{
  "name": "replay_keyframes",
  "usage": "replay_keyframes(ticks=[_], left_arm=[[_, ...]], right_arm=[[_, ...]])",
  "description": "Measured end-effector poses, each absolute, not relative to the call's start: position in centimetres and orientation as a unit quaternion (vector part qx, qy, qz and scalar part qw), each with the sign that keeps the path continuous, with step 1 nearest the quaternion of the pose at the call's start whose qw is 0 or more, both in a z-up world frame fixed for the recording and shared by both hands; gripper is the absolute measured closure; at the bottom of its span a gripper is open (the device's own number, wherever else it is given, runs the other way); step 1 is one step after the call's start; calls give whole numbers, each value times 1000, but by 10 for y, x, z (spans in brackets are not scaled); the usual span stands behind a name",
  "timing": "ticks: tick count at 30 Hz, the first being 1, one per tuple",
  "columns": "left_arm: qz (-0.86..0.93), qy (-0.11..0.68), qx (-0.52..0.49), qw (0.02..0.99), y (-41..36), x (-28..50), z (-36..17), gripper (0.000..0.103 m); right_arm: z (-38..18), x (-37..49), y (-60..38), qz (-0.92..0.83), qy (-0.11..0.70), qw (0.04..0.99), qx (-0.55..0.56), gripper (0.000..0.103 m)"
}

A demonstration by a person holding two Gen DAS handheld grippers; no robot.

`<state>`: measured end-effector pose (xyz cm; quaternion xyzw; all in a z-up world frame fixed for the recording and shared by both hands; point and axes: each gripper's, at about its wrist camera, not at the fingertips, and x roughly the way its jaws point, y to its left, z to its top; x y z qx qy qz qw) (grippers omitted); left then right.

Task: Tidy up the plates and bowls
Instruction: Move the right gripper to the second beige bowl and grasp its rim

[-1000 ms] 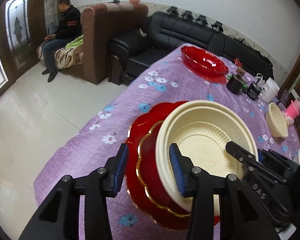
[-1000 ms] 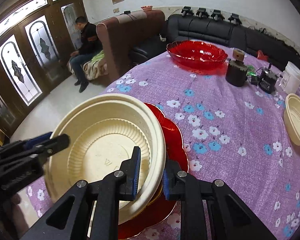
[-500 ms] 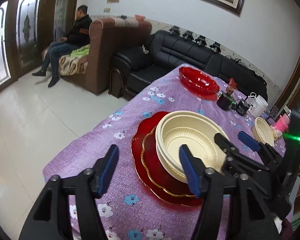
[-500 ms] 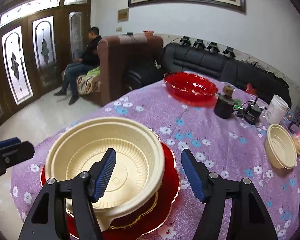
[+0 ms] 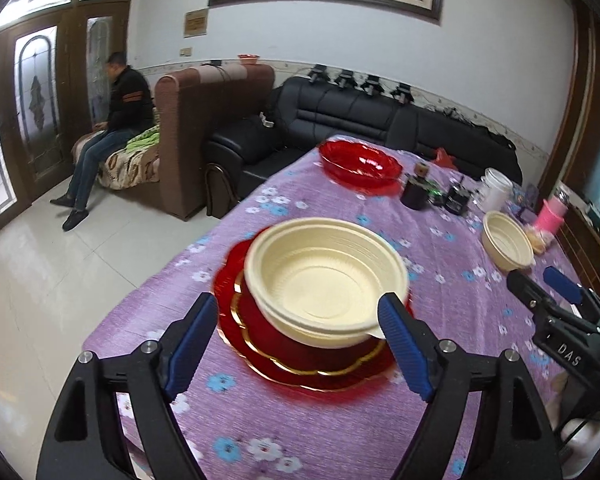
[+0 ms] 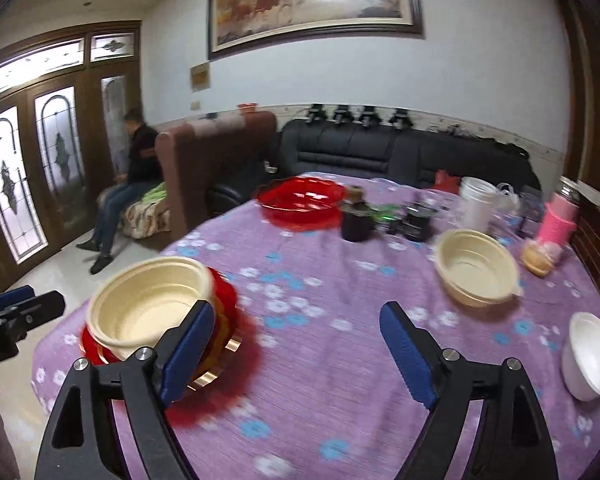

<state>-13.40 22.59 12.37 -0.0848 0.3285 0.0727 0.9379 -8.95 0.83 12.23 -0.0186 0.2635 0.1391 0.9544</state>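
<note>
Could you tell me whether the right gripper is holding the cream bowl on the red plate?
No, the right gripper is open, apart from the cream bowl on the red plate.

Both grippers' fingers point(image 5: 192, 344) point(image 6: 406, 350) spread wide.

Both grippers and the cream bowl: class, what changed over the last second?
Both grippers, left and right, let go of the cream bowl, opened wide and pulled back; the right swung toward the smaller cream bowl. The bowl stayed on the red plates.
</note>
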Motion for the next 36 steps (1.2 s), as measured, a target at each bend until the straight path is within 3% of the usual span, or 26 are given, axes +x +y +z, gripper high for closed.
replay_keyframes(ticks=[20, 36], left_arm=[[47, 345, 68, 935, 97, -109, 111, 19], [28, 364, 124, 923, 48, -97, 93, 19]], right_arm=[[100, -83, -135, 63, 288, 952, 76, 15], [98, -75, -299, -97, 279, 931, 216, 15]])
